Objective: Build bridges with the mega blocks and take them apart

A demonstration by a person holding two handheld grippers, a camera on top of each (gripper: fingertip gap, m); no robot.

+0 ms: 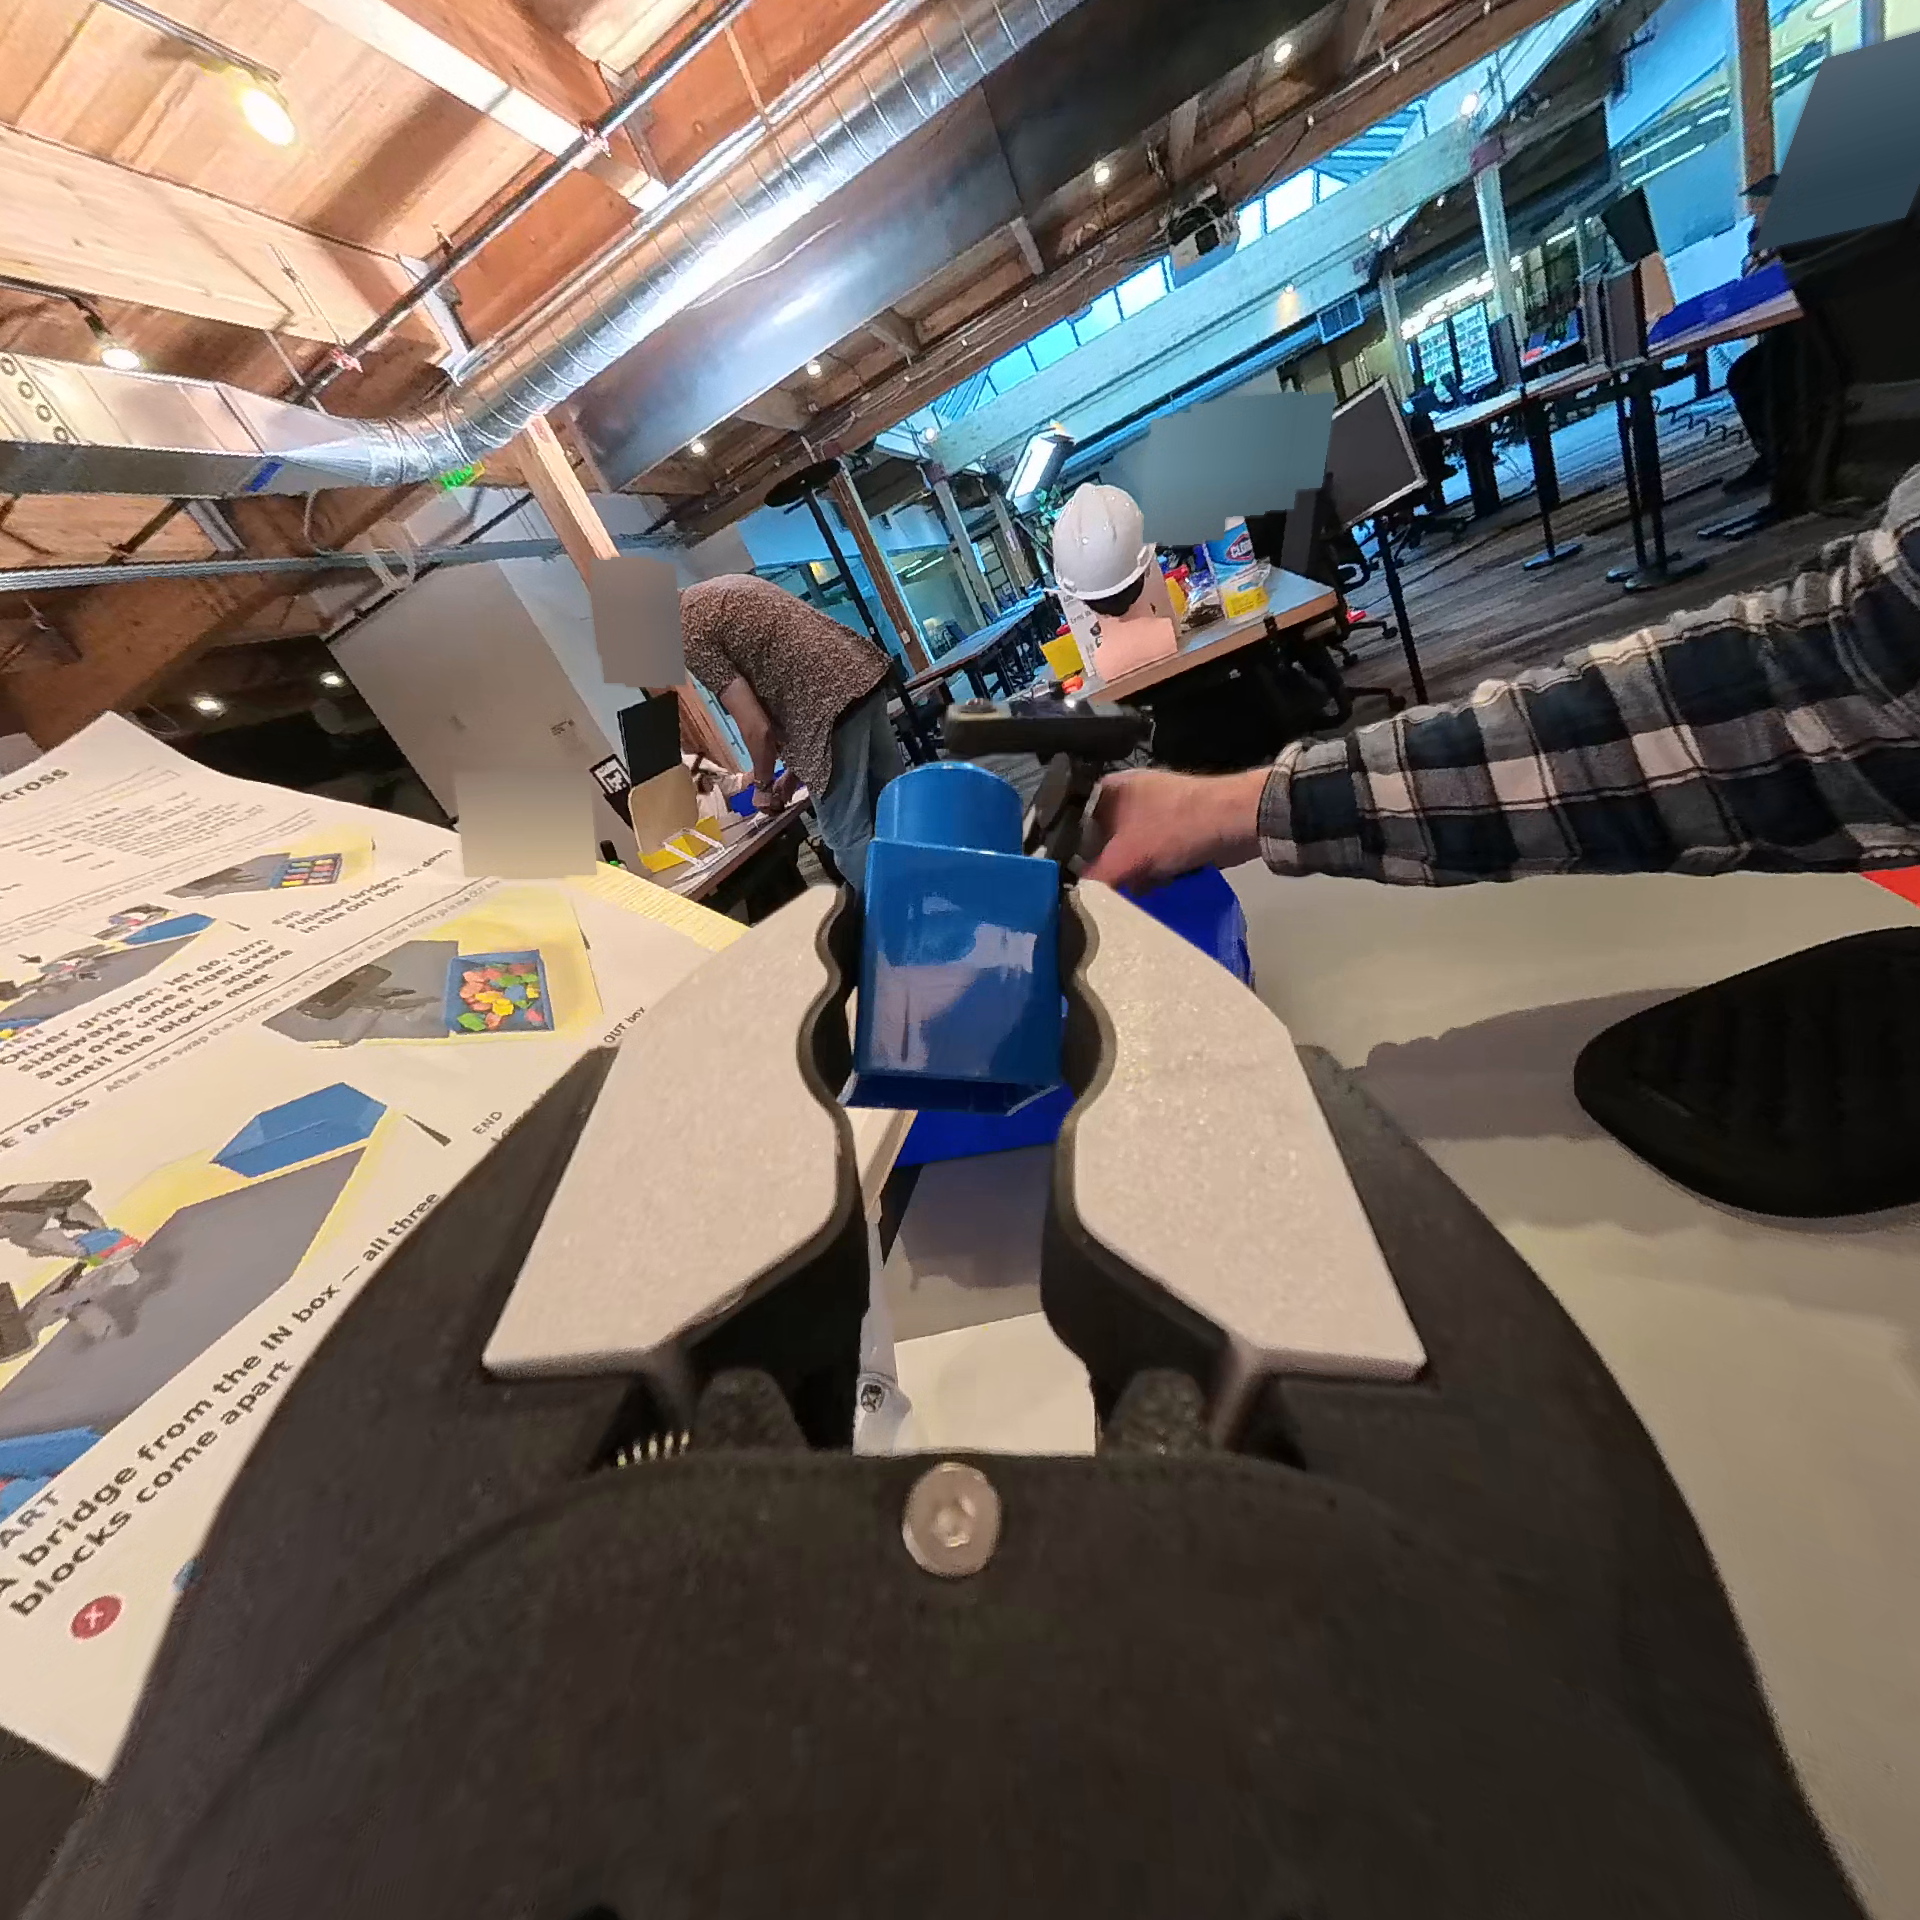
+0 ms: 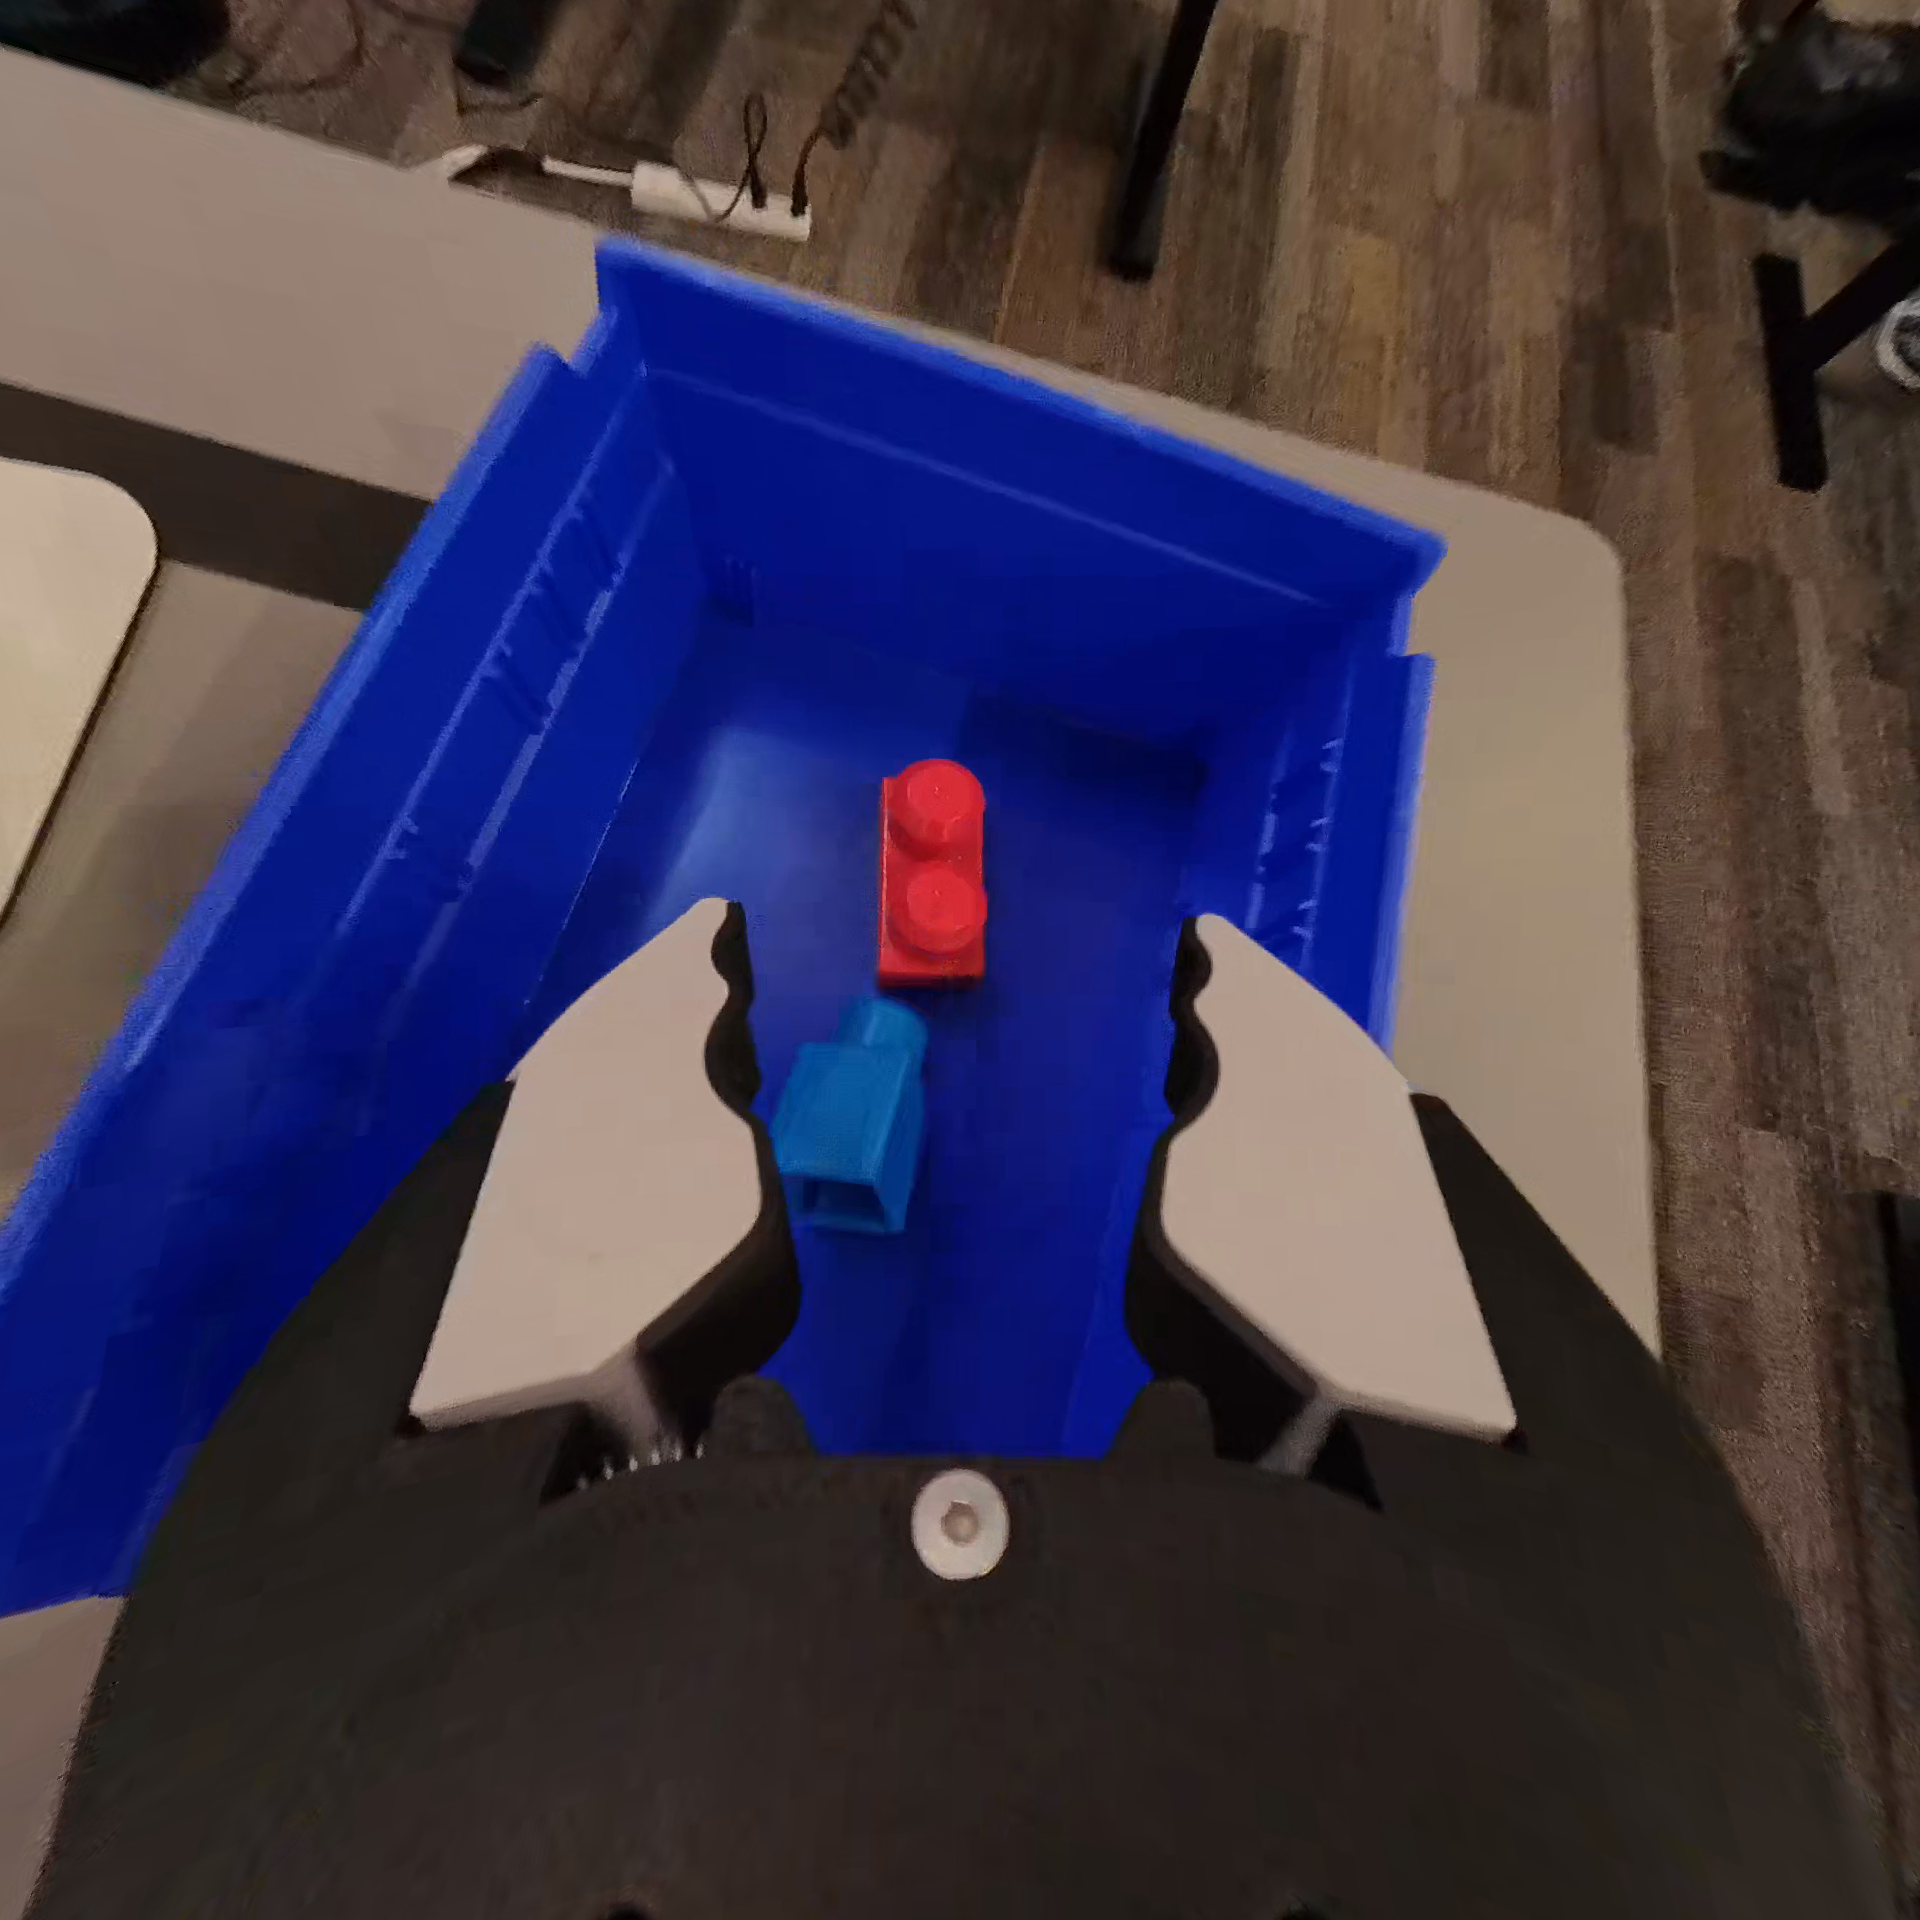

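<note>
Keep the left gripper [image 1: 956,997] clenched on its glossy blue single-stud plastic block [image 1: 956,977] and carry it over to the blue plastic bin [image 2: 935,499] beneath the wide-open, empty right gripper [image 2: 961,997], beside the red two-stud block [image 2: 932,883].

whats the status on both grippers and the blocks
Left gripper clamped on a blue one-stud block. Right gripper open over blue bin; red two-stud block, light blue block inside. Nothing blocking.

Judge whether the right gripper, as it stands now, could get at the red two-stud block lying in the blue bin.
Probably yes. The right gripper hangs open over the blue bin, and the red block lies studs-up on the bin floor with nothing over it. The light blue block lies just beside it.
</note>
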